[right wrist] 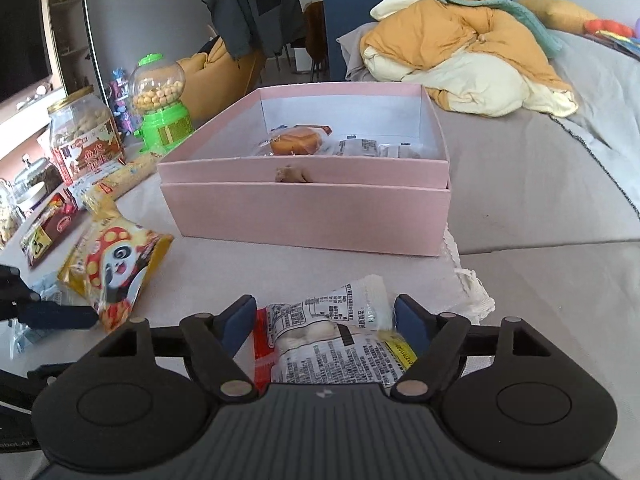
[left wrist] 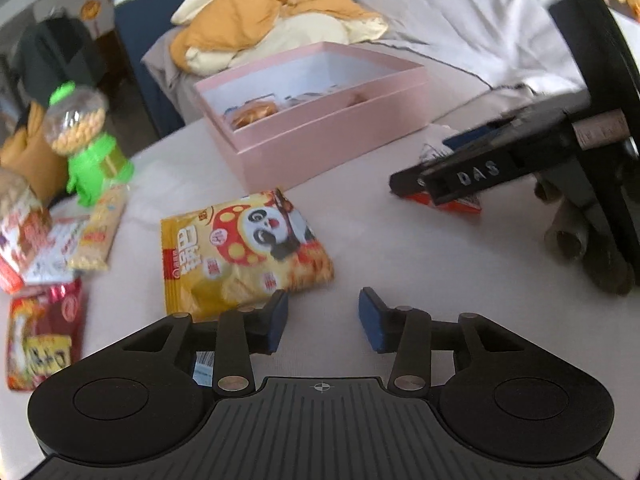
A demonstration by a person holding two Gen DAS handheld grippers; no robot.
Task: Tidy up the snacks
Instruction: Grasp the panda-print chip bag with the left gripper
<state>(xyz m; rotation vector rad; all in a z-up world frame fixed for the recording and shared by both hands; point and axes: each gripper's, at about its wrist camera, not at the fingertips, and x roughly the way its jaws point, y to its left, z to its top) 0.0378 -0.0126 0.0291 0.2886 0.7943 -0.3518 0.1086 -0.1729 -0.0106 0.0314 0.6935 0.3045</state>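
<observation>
While my right gripper [right wrist: 325, 320] sits spread around the white packet [right wrist: 340, 340], I'd pinch its middle firmly, leaving my spread left gripper [left wrist: 323, 317] empty near the yellow bag [left wrist: 240, 248].

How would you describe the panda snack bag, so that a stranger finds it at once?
Start from the big pink box on the pale cloth. The panda snack bag lies flat in front of the box, toward the green candy dispenser. Only this bag is yellow with a cartoon panda and a red spotted mushroom.

pink box [right wrist: 308, 212]: matt card | panda snack bag [left wrist: 244, 248]: glossy foil | candy dispenser [right wrist: 162, 110]: glossy plastic | tabletop [left wrist: 400, 264]: matt cloth
</observation>
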